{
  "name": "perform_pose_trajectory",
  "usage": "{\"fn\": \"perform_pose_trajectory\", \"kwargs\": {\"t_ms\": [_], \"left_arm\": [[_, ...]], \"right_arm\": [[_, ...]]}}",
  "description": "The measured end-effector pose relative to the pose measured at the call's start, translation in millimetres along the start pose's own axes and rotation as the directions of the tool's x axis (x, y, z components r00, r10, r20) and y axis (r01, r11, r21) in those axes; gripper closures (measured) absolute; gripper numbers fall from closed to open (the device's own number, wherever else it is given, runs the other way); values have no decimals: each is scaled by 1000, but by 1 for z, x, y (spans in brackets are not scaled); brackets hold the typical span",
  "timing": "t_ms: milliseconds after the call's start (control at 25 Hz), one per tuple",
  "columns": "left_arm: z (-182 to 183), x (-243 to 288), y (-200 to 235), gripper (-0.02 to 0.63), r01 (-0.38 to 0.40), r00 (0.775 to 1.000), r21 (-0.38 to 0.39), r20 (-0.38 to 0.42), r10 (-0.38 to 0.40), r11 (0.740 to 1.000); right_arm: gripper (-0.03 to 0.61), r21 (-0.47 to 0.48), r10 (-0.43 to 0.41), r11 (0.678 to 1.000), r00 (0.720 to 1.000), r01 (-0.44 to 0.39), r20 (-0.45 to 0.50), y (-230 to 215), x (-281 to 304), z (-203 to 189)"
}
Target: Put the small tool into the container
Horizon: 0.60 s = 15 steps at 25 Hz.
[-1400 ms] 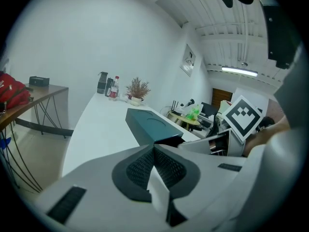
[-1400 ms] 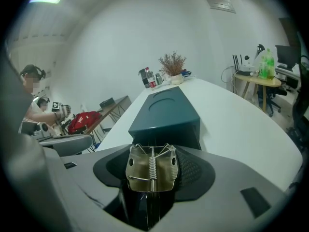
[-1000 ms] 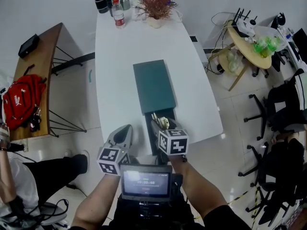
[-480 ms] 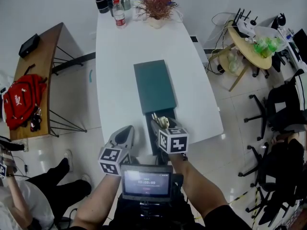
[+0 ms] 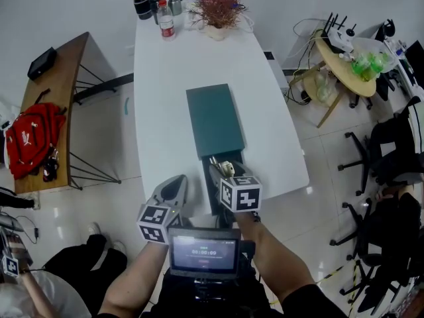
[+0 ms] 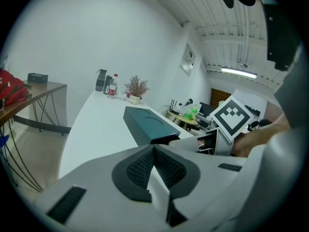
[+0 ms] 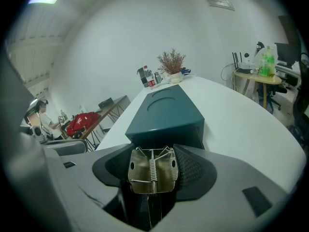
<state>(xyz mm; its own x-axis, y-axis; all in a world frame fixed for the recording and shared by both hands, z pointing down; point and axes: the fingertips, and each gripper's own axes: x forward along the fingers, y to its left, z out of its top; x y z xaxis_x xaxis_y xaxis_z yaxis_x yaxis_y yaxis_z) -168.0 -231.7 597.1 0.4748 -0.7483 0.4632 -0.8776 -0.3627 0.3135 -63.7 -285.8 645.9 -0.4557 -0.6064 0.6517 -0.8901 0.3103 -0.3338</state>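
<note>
My right gripper (image 5: 221,169) pinches the small tool (image 7: 152,169) at lower centre, aimed at the teal container's (image 7: 166,111) dark near end for insertion. My left gripper (image 6: 153,149), jaws together and empty, waits lower left.

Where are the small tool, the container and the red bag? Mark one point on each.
small tool (image 7: 164,174): right gripper view, right half of its brass plate.
container (image 5: 213,119): head view, middle of its dark teal top face.
red bag (image 5: 32,136): head view, middle of its red fabric.
</note>
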Motion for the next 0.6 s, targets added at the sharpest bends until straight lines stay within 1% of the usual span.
{"fn": "perform_pose_trajectory", "kwargs": {"t_ms": [240, 320, 440, 600], "left_arm": [[2, 1, -1, 604, 3, 1000, -4, 4, -3, 1000], [1, 2, -2, 605, 6, 1000, -6, 4, -6, 1000], [0, 3, -6, 604, 12, 1000, -5, 6, -12, 1000], [0, 1, -8, 604, 11, 1000, -6, 5, -11, 1000]], "right_arm": [[313, -9, -36, 999, 999, 35, -32, -4, -4, 10], [313, 1, -44, 999, 998, 44, -41, -9, -4, 9], [316, 21, -32, 999, 998, 33, -48, -16, -5, 7], [316, 9, -13, 1000, 998, 13, -60, -13, -8, 7]]}}
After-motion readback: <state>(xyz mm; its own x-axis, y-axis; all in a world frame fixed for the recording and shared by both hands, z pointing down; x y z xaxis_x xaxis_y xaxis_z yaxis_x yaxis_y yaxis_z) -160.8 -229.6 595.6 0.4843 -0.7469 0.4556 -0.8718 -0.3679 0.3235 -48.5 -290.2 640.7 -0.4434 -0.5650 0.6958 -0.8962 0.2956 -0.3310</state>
